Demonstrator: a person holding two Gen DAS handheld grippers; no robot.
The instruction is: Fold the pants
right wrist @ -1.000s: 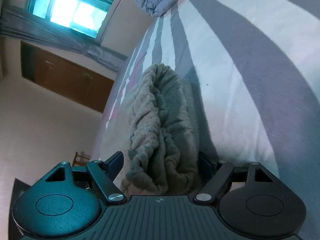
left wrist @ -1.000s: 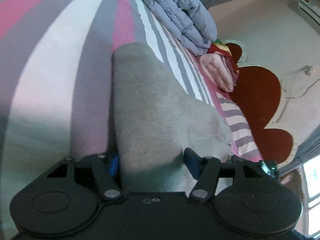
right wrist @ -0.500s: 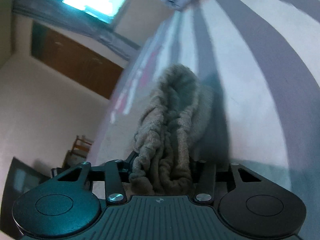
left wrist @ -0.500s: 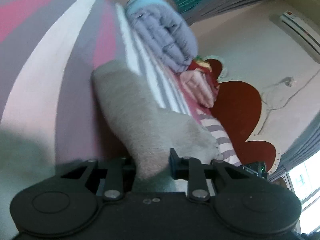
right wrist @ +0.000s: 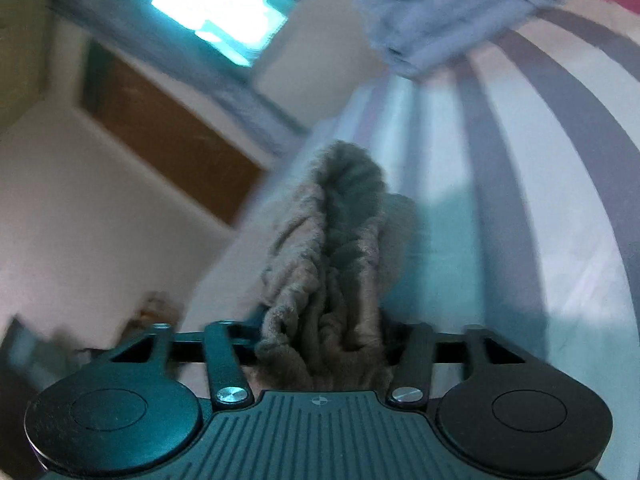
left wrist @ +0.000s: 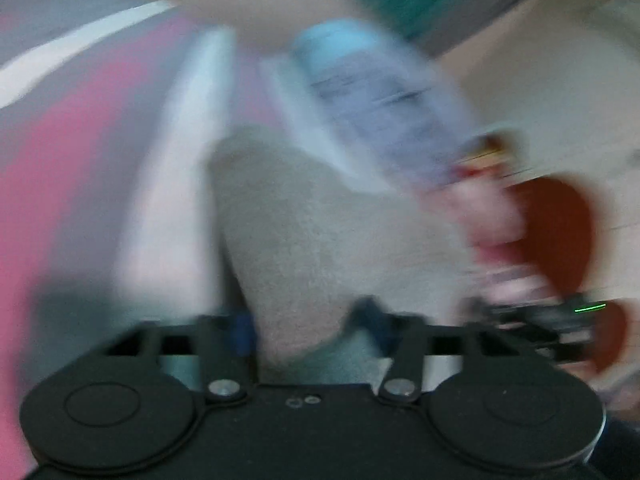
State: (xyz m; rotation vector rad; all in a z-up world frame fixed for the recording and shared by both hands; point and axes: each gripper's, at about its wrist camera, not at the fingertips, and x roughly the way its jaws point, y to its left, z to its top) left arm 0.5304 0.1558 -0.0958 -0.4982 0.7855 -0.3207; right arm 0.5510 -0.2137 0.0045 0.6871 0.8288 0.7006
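Left wrist view: left gripper (left wrist: 308,320) pinches the grey pants (left wrist: 320,232); right gripper (right wrist: 324,340) clamps their bunched end, both lifted over the striped bed (right wrist: 540,200). Next, probably carry 1 end over and lay flat.

1. Right gripper (right wrist: 322,340) at 6 o'clock: both jaws pressed against a bunched, gathered band of the grey fleece pants (right wrist: 332,264).
2. The pants run from the jaws toward 12 o'clock, ending in a rounded fold.
3. Striped bed sheet (right wrist: 560,208), grey and white bands, fills the 3 o'clock side.
4. Pale blue quilt (right wrist: 432,12) at 1 o'clock.
5. Bright window (right wrist: 216,24) at 11 o'clock; brown wooden door (right wrist: 168,136) at 10 o'clock. Frame blurred.
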